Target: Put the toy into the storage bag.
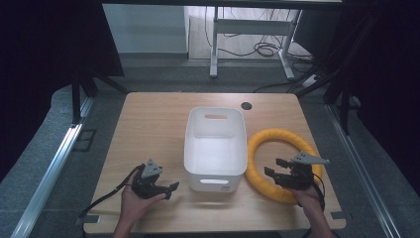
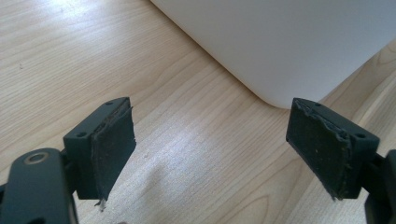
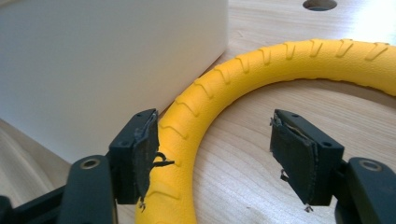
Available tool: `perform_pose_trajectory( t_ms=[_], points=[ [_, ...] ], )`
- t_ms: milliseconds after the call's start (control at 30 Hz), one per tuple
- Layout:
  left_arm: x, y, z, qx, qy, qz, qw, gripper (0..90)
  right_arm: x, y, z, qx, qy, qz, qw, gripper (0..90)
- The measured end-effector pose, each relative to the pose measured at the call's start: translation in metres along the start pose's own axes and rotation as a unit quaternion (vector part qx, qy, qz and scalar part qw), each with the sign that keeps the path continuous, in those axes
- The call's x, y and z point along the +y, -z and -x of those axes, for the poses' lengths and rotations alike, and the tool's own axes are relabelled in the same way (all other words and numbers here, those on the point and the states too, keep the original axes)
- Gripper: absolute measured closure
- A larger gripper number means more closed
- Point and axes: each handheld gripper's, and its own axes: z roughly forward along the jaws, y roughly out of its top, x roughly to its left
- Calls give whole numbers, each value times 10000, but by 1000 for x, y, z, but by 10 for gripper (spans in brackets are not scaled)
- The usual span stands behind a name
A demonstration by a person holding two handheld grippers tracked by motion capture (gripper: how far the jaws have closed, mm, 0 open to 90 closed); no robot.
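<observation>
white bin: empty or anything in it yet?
Empty. The high view looks straight into the white bin and shows only its bare white floor; the yellow ring lies outside on the table beside it.

Wooden table (image 1: 153, 124), grey floor (image 1: 49, 148) beyond.

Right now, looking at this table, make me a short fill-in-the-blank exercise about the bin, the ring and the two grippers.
1. The ring beside the white bin is coloured ____.
2. The ring lies on the table to the bin's ____ in the high view.
3. The bin holds ____.
4. The right gripper has its jaws ____, with part of the ring between them.

Missing words: yellow; right; nothing; open
</observation>
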Motion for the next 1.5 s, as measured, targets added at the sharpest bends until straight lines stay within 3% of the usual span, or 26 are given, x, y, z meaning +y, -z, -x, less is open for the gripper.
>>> perform_pose_trajectory(
  t_ms=[200, 400, 600, 633, 667, 700, 767, 800, 867, 900, 933, 967, 1000, 1033, 1067, 1100, 1133, 1167, 1200, 1233, 1300, 1333, 1400, 1433, 1467, 1500],
  points=[
    [6, 1, -1, -102, 69, 78, 9999, 157, 5, 0, -4, 36, 131, -157, 9998, 364],
    [6, 1, -3, -105, 62, 50, 9999, 157, 16, 13, 0, 133, 214, -347, 9991, 373],
    [6, 1, -4, -80, 56, 24, 9999, 158, 26, 18, 5, 328, 436, -837, 9950, 369],
    [6, 0, -3, -95, 60, 3, 9999, 157, 29, 17, 5, 390, 560, -1077, 9918, 364],
    [6, 0, -3, -95, 60, 3, 9999, 157, 29, 17, 5, 390, 560, -1077, 9918, 364],
    [6, -2, -3, -103, 46, -26, 9999, 157, 30, 15, 3, 438, 690, -1340, 9876, 362],
    [5, -2, -3, -97, 32, -45, 9999, 157, 30, 14, 3, 461, 719, -1443, 9858, 362],
    [5, -3, -2, -103, 47, -36, 9999, 157, 31, 11, 1, 542, 762, -1645, 9819, 360],
    [5, -2, -2, -105, 43, -34, 9999, 157, 30, 8, -1, 588, 823, -1848, 9776, 358],
    [5, -2, -2, -97, 41, -37, 9999, 157, 30, 6, -1, 617, 858, -1943, 9752, 357],
    [5, -2, -2, -91, 38, -34, 9999, 157, 30, 6, -1, 617, 858, -1943, 9752, 357],
    [5, -2, -3, -87, 36, -35, 9999, 157, 28, 4, -3, 646, 907, -2080, 9718, 357],
    [5, -2, -3, -87, 36, -35, 9999, 157, 28, 4, -3, 646, 907, -2080, 9718, 357],
    [5, -2, -2, -91, 38, -38, 9999, 157, 27, 2, -4, 682, 938, -2210, 9684, 357],
    [5, -2, -2, -91, 38, -38, 9999, 157, 27, 2, -4, 682, 938, -2210, 9684, 357],
    [5, -2, -2, -102, 41, -42, 9999, 157, 25, -1, -6, 703, 962, -2351, 9646, 356],
    [5, -2, -2, -102, 41, -42, 9999, 157, 25, -1, -6, 703, 962, -2351, 9646, 356],
    [5, -2, -2, -103, 42, -46, 9999, 157, 23, -5, -8, 714, 1016, -2515, 9599, 354],
    [5, -2, -2, -103, 42, -46, 9999, 157, 23, -5, -8, 714, 1016, -2515, 9599, 354],
    [5, -2, -2, -101, 45, -44, 9999, 157, 21, -10, -11, 741, 1094, -2692, 9540, 351],
    [5, -3, -2, -96, 45, -45, 9999, 157, 19, -14, -13, 766, 1149, -2860, 9482, 345],
    [5, -3, -2, -96, 45, -45, 9999, 157, 19, -14, -13, 766, 1149, -2860, 9482, 345],
    [5, -3, -2, -92, 39, -46, 9999, 157, 18, -19, -15, 775, 1212, -3006, 9428, 340],
    [5, -3, -2, -90, 34, -49, 9999, 157, 16, -24, -17, 744, 1283, -3154, 9373, 339],
    [5, -3, -2, -90, 34, -49, 9999, 157, 16, -24, -17, 744, 1283, -3154, 9373, 339],
    [5, -3, -2, -93, 31, -59, 9999, 157, 14, -29, -19, 751, 1346, -3303, 9312, 339]
  ],
)
